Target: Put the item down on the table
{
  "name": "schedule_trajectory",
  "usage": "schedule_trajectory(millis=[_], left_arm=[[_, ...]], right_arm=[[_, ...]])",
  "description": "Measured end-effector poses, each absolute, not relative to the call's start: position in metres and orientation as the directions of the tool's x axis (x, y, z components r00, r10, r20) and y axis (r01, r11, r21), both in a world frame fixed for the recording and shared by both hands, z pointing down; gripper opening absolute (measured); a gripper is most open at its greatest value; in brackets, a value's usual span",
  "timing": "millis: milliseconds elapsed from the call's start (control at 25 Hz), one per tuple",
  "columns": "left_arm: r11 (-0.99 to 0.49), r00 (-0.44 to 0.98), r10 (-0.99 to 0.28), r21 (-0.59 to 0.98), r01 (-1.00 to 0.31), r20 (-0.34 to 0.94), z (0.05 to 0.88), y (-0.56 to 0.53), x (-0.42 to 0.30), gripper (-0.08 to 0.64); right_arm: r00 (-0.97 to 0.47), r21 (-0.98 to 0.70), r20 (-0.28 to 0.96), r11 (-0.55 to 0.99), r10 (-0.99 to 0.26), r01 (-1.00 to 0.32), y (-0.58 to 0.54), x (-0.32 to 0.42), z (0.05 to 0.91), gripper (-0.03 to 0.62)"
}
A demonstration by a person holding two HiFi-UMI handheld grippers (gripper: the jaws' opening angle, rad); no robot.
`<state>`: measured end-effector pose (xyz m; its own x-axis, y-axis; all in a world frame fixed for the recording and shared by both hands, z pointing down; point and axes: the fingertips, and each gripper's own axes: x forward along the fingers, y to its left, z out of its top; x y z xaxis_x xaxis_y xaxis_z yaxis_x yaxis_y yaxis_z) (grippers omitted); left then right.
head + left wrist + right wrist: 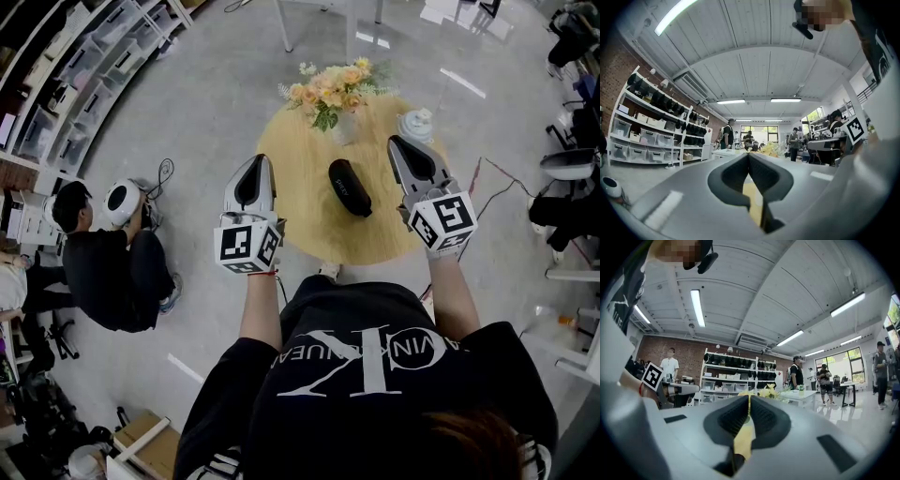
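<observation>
Round wooden worktop, person standing over it with a tool in each hand. The item, a dark oblong case, lies on its side near the middle of the worktop, between the two tools and touching neither. Left tool hangs over the near-left edge, jaws pressed together, nothing in them. Right tool sits over the right side, also closed and empty. A bunch of flowers stands at the far rim and a small white pot just beyond the right tool's tip. Judgement: the put-down looks done, and what remains is leaving cleanly. To do that well, draw both tools up and back toward the body rather than sideways, because the case looks rounded and a nudge could roll it. The right tool should mind the white pot close ahead of it. The head view alone gives the layout: the case at rest, its clearance from each tool, and a person sitting on the floor to the left. The gripper views miss the case entirely. They look level across the room at shelving and standing people, and they show the closed pads edge to edge, with only a sliver of pale wood below.
</observation>
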<state>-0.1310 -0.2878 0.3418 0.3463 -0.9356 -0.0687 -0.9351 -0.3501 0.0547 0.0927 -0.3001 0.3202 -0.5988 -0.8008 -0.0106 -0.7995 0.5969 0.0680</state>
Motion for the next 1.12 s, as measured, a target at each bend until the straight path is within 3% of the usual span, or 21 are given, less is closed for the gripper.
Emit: schedule_trajectory(millis=[1120], left_arm=[[-0.342, 0.339, -0.939, 0.054, -0.938, -0.066, 0.341, -0.294, -0.132, 0.012]], right_arm=[[-0.6, 0.042, -0.047, 0.598, -0.799, -0.8, -0.307, 0.095, 0.316, 0.02]])
